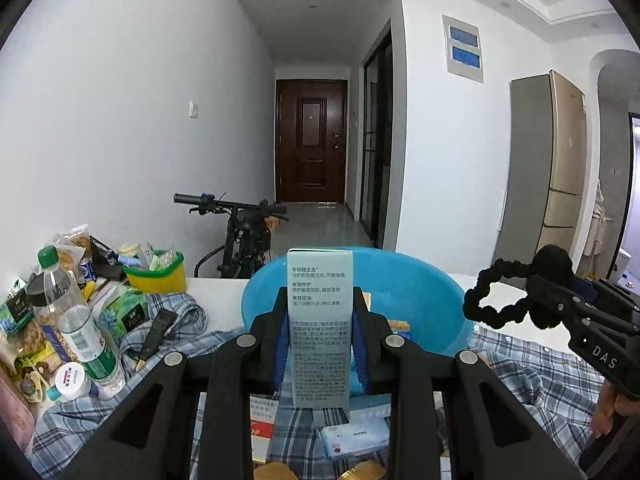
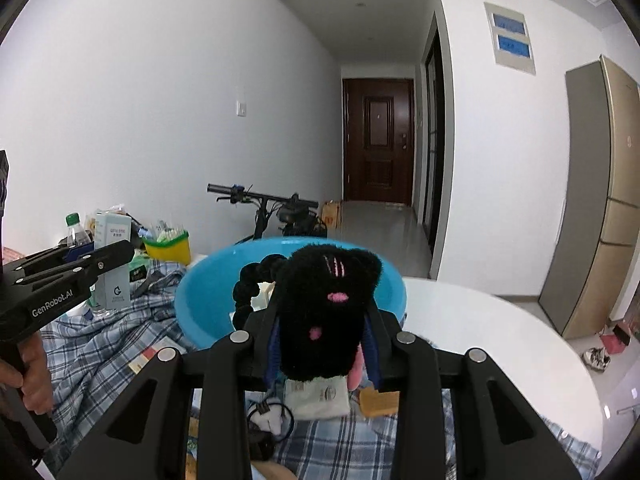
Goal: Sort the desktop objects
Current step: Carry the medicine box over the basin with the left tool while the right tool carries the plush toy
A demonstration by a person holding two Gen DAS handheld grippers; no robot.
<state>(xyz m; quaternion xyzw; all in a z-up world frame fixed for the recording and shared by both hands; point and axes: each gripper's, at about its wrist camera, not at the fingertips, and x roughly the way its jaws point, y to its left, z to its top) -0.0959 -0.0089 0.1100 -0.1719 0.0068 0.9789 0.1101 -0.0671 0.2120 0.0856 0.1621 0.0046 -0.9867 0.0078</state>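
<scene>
A: Left gripper (image 1: 320,344)?
B: Clamped on an upright pale box (image 1: 320,320), in front of the blue basin (image 1: 420,280).
A: Right gripper (image 2: 322,332)?
B: Closed on a black plush toy (image 2: 324,312), near the basin's rim, above the checked cloth (image 2: 100,360)

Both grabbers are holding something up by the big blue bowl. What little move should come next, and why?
Probably carry the tall pale grey-green cardboard box, clamped upright in the left gripper, a bit forward over the round blue plastic basin and let go. The box already stands just before the basin's near rim, and other small items lie inside. The right gripper holds a fluffy black plush toy beside it.
</scene>
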